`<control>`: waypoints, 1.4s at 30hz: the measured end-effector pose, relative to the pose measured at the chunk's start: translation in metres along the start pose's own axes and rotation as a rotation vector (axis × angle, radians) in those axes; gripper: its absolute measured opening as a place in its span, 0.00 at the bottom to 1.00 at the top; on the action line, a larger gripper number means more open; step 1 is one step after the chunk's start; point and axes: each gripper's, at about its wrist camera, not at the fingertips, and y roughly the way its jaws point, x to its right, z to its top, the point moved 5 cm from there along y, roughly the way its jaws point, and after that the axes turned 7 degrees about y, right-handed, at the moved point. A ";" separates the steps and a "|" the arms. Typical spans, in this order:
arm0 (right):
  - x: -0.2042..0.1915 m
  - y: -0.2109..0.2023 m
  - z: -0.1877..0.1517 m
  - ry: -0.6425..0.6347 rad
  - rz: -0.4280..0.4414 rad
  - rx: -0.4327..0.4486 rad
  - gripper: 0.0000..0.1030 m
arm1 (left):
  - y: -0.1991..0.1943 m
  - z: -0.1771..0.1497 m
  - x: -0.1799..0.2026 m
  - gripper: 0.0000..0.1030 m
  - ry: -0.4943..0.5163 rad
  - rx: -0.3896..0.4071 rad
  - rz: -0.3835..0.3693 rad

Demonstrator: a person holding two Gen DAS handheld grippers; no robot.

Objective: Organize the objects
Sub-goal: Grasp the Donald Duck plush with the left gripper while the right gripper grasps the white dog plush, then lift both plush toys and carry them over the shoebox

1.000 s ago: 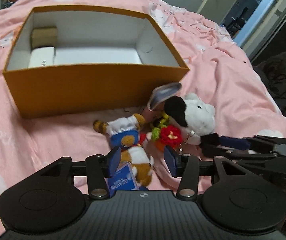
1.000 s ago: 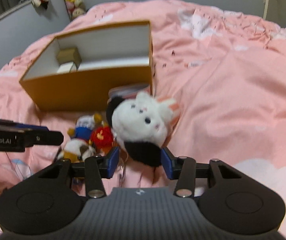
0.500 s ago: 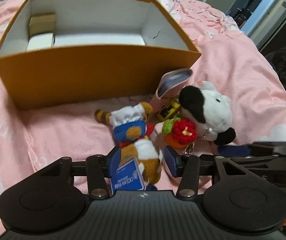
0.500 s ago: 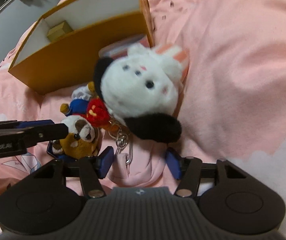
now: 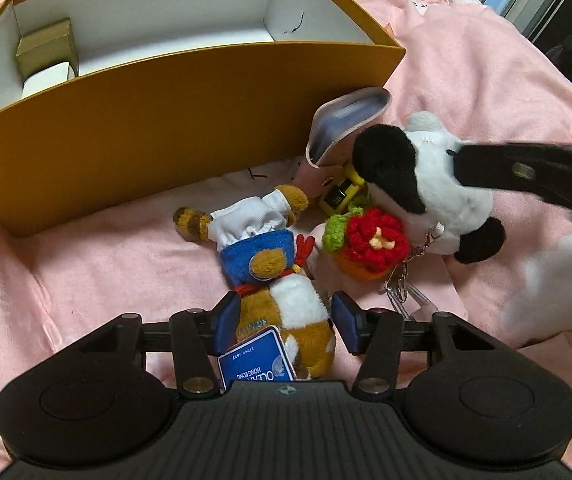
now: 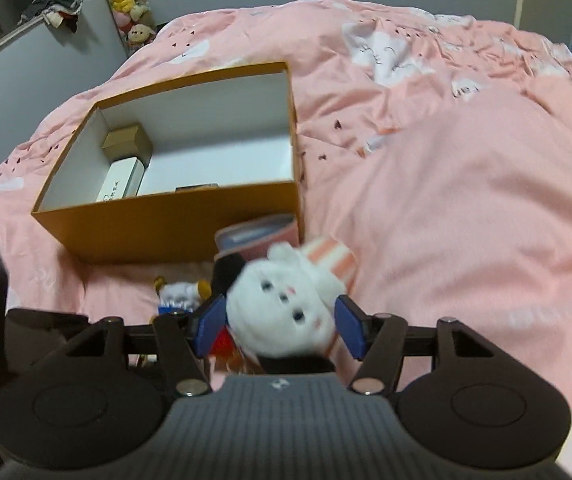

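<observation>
An open orange box [image 5: 174, 120] with a white inside lies on the pink bed; it also shows in the right wrist view [image 6: 158, 224]. A brown plush in a blue and white outfit [image 5: 270, 256] lies in front of it, its head between the open fingers of my left gripper [image 5: 284, 322]. A white plush with black ears [image 6: 286, 312] sits between the open fingers of my right gripper [image 6: 282, 326]; it also shows in the left wrist view [image 5: 426, 188]. A red knitted flower keychain [image 5: 370, 244] and a pink pouch [image 5: 342, 132] lie between them.
Inside the box are a gold carton [image 5: 46, 48] and a white carton [image 6: 122, 180] at its left end. A yellow item [image 5: 342, 194] lies under the pouch. Pink bedding [image 6: 466, 160] spreads to the right. Plush toys [image 6: 130, 0] hang on the far wall.
My left gripper moved forward, so the brown plush's head is now between its fingers. My right gripper came up around the white plush, which now sits between its fingers.
</observation>
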 end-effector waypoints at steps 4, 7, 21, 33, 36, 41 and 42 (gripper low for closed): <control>-0.013 0.023 0.007 -0.034 -0.053 -0.004 0.63 | -0.003 -0.002 -0.005 0.59 -0.016 0.006 -0.002; -0.021 0.035 0.006 -0.092 -0.085 0.000 0.69 | -0.005 -0.004 -0.008 0.59 -0.024 0.014 -0.004; 0.024 0.035 -0.010 -0.036 -0.152 -0.038 0.67 | -0.006 -0.005 -0.014 0.60 -0.062 0.020 -0.036; 0.055 -0.001 -0.006 0.244 0.102 -0.040 0.58 | -0.008 -0.010 -0.021 0.47 -0.092 0.039 -0.099; 0.054 -0.020 0.002 0.267 0.148 0.004 0.58 | -0.016 -0.012 -0.024 0.46 -0.118 0.066 -0.120; 0.042 -0.044 0.018 0.241 0.204 0.071 0.58 | -0.045 -0.011 -0.029 0.44 -0.159 0.142 -0.177; 0.038 -0.047 0.021 0.228 0.217 0.082 0.58 | -0.052 -0.010 -0.031 0.44 -0.165 0.161 -0.179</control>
